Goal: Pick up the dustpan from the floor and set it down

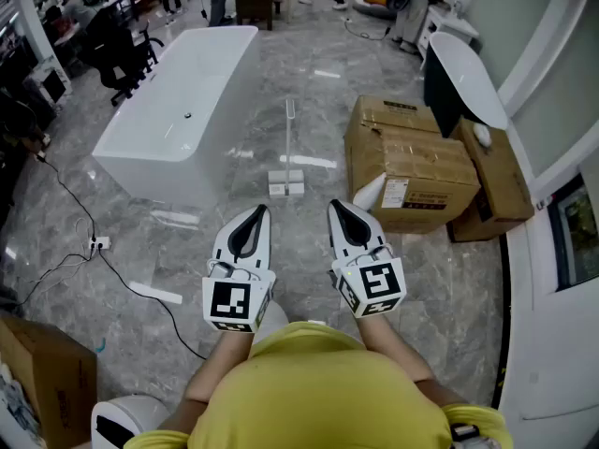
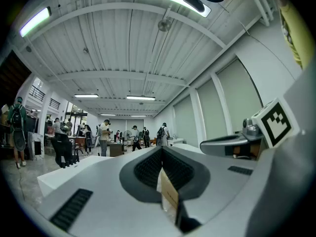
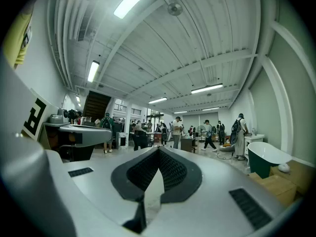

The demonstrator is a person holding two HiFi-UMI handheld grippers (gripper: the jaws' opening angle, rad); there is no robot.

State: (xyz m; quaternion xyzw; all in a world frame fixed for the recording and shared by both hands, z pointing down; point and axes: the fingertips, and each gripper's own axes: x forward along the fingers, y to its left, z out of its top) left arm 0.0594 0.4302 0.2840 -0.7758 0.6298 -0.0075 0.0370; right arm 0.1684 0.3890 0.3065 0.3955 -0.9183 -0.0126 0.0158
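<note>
The dustpan [image 1: 286, 181] stands on the grey marble floor, a small white pan with a thin upright handle [image 1: 288, 134]. It is straight ahead of me, between the bathtub and the cardboard boxes. My left gripper [image 1: 255, 215] and right gripper [image 1: 340, 208] are held level side by side in front of my body, well short of the dustpan. Both are shut with nothing between the jaws. In the left gripper view the left gripper's tips [image 2: 162, 151] meet, and so do the right gripper's tips [image 3: 158, 149] in the right gripper view. Neither gripper view shows the dustpan.
A white bathtub [image 1: 178, 110] lies left of the dustpan. Taped cardboard boxes [image 1: 412, 162] stand to its right, with a dark tub [image 1: 463, 82] behind them. A cable and power strip [image 1: 98, 243] trail on the floor at left. Another box [image 1: 47, 372] sits bottom left. People move at the far end.
</note>
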